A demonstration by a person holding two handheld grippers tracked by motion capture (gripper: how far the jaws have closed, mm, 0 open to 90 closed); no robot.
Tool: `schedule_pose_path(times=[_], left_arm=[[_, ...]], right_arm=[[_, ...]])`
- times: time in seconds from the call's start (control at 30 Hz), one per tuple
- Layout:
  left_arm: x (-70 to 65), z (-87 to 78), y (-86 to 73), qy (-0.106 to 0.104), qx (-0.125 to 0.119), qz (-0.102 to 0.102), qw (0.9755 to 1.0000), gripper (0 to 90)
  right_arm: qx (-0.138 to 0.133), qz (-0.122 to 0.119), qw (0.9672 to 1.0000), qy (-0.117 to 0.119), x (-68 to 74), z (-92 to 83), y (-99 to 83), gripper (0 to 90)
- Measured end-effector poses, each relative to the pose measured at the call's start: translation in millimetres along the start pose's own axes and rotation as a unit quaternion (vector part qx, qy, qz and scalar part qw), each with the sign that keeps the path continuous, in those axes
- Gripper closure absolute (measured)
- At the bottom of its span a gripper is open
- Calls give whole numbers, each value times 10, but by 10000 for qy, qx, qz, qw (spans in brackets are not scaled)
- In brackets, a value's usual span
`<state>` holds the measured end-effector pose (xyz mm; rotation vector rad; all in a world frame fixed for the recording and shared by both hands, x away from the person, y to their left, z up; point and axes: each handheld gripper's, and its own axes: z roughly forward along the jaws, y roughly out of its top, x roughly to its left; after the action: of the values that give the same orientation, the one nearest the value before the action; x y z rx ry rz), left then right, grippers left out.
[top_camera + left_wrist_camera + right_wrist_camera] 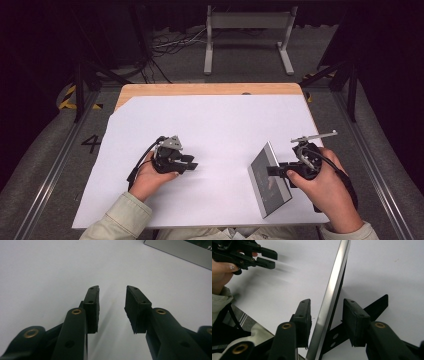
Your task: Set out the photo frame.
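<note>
**Risk of the frame tipping at the right claw**

The picture frame (270, 179) stands propped at the lower right of the high view, on the white sheet (210, 125) covering the tabletop (200, 89). The right claw (272, 171) straddles its edge, half open; pad contact cannot be confirmed. An off-centre closure would probably topple it. The left claw (192, 162), centre-left, is open and empty. The right claw view reveals the frame's rear stand (362, 315).

The left gripper (111, 302) hovers open over white paper (50, 270), frame (182, 250) beyond.
</note>
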<state>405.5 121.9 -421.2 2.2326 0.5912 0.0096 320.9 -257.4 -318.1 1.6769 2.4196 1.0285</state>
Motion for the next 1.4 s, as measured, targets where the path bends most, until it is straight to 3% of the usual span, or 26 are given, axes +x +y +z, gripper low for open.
schedule_pose_path(times=[0.17, 0.5, 0.7, 0.9, 1.07, 1.4], left_arm=[[7, -3, -1, 36, -11, 4, 10000, 647], [4, 1, -6, 106, -18, 32, 9999, 648], [2, -2, -7, 92, -49, 2, 9999, 648], [3, -8, -8, 86, -64, -5, 9999, 649], [14, -32, -12, 110, -77, -20, 9999, 650], [56, -123, -52, 223, -205, -126, 9995, 649]], right_arm=[[75, 65, 10000, 8, 26, 11, 6, 689], [144, 303, 9992, -201, 70, 7, 38, 749], [152, 313, 9990, -271, 69, -5, 48, 802], [104, 227, 9989, -408, 70, -42, 74, 829], [152, 121, 9997, -165, 67, -59, 143, 838], [156, -261, 9993, -205, 120, -92, 348, 838]])
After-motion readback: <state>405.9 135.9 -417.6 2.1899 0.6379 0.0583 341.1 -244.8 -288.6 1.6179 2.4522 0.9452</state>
